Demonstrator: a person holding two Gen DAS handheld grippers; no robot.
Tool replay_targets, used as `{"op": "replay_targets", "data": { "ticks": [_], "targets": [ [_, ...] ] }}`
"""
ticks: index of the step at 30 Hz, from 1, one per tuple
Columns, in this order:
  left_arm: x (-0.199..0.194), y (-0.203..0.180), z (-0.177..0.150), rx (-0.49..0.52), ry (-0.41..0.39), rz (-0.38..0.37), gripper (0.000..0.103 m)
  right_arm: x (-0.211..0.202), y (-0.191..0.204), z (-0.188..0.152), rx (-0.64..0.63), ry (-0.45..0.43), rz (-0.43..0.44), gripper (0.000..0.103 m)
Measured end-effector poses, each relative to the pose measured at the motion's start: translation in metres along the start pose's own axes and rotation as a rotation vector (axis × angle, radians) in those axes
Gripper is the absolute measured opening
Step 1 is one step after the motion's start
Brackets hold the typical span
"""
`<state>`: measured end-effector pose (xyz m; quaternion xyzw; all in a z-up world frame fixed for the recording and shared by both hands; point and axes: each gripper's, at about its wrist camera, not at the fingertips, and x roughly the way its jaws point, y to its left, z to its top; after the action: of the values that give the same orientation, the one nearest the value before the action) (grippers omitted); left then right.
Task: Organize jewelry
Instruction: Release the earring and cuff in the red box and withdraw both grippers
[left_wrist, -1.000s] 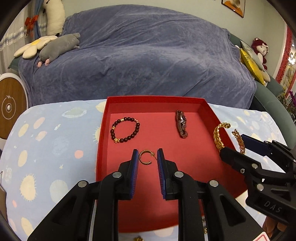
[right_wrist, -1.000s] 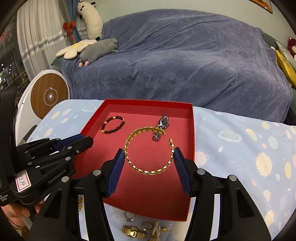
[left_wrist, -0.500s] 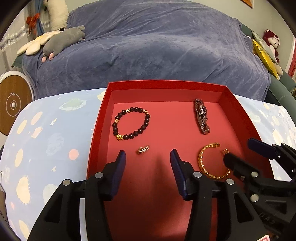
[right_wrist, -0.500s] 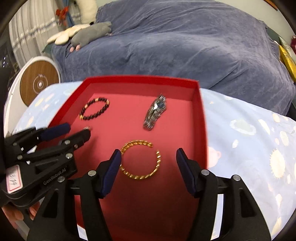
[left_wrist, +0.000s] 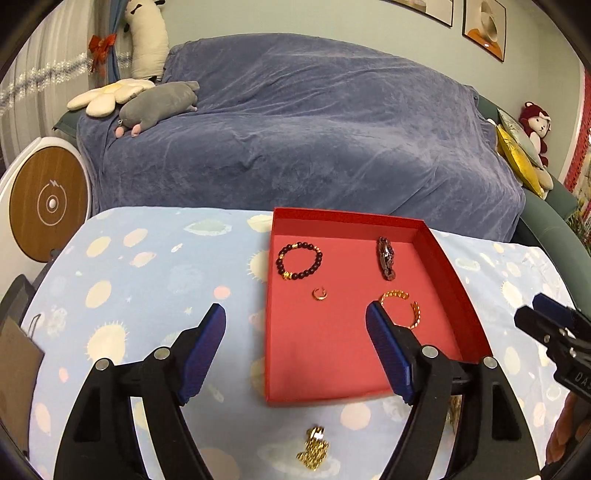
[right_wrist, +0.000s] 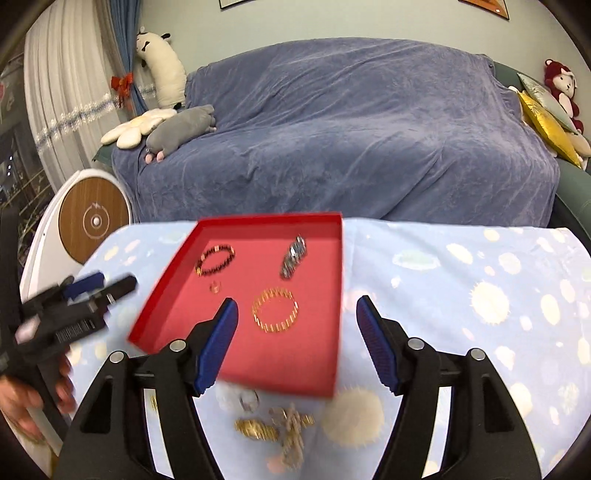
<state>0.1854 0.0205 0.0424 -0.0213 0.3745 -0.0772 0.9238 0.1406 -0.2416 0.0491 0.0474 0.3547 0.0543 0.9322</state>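
A shallow red tray (left_wrist: 448, 266) sits on a pale blue tablecloth (left_wrist: 147, 266) printed with suns and clouds, and four pieces lie apart on its floor. At the far left is a dark beaded bracelet (left_wrist: 299, 260) with gold spacer beads; at the far right, a dark metal-link watch (left_wrist: 386, 257) lying lengthwise. Nearer, a small gold ring (left_wrist: 320, 294) rests below the beads, and a gold chain-link bangle (left_wrist: 402, 308) — an open hoop — lies below the watch.

More gold jewelry (right_wrist: 273, 428) is heaped on the cloth just in front of the tray's near edge, blurred in the right wrist view.

The left gripper (left_wrist: 295, 350) hangs above the tray's near-left edge, jaws spread wide and holding nothing. The right gripper (right_wrist: 297, 345) is likewise released — blue pads far apart over the tray's near-right corner.
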Motion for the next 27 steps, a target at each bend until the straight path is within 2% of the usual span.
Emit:
{"op": "replay_targets", "data": {
  "ticks": [4, 8, 15, 19, 24, 27],
  "targets": [
    [-0.012, 0.009, -0.031, 0.017, 0.056, 0.022, 0.075, -0.009, -0.004, -0.031, 0.023, 0.075, 0.006, 0.064],
    [-0.018, 0.014, -0.064, 0.005, 0.116, 0.013, 0.075, -0.012, 0.010, -0.055, -0.033, 0.105, -0.013, 0.063],
    [-0.012, 0.007, -0.096, 0.058, 0.164, 0.014, 0.075, 0.023, 0.014, -0.081, -0.027, 0.209, -0.024, 0.052],
    [-0.007, 0.005, -0.103, 0.068, 0.185, 0.000, 0.075, 0.041, 0.011, -0.086, -0.009, 0.246, -0.040, 0.039],
    [-0.005, 0.003, -0.102, 0.072, 0.187, -0.016, 0.075, 0.056, 0.009, -0.086, 0.012, 0.273, -0.034, 0.035],
    [-0.001, 0.005, -0.102, 0.065, 0.196, -0.017, 0.075, 0.059, 0.019, -0.087, -0.051, 0.262, -0.068, 0.035]
  ]
}}
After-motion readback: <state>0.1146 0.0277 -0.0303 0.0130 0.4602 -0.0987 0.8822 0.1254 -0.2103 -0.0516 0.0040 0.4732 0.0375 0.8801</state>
